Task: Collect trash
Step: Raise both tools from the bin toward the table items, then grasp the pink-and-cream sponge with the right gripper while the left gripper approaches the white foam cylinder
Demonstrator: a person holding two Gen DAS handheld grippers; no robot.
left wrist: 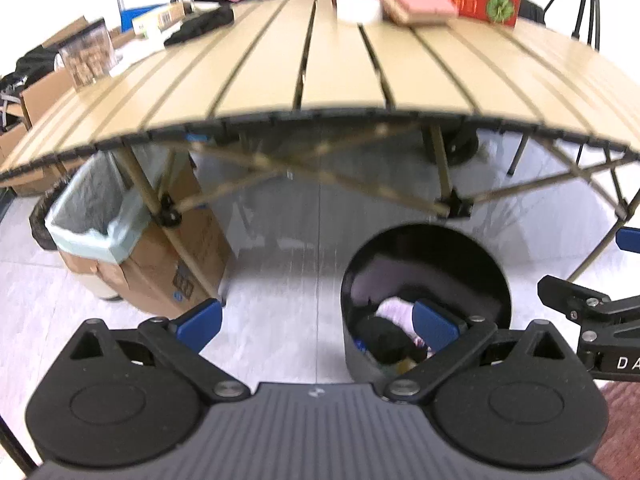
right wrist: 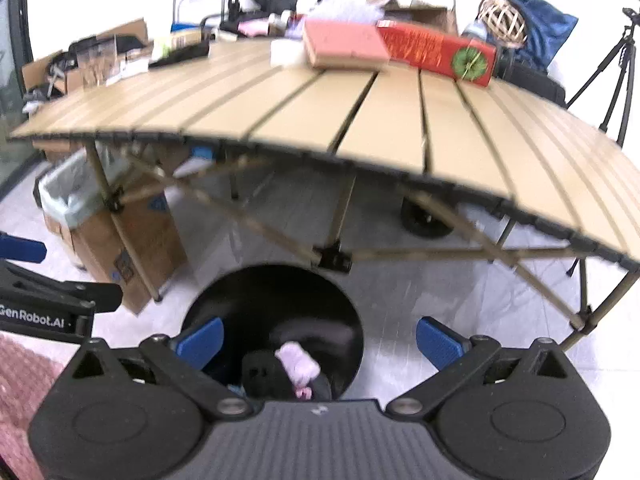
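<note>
I see my left gripper with its blue fingers spread wide apart and nothing between them. My right gripper is spread wide too, and it holds nothing.

Both hang above a round black trash bin that stands on the pale floor, in front of the near edge of a tan slatted folding table. In the bin lies a crumpled pinkish-white wad on top of a dark lump (I cannot tell what the dark lump is). My own gripper body cuts off the low part of the bin in both views.

Along the far edge of the table sit a pink flat box, a long red box with a green round mark, and a white block. All are blurry. A black cloth lies near the far left corner.

Under the left end of the table stands a cardboard box lined with a pale green bag. A table leg crosses in front of it. A black tripod stands at the right, partly cut off.
</note>
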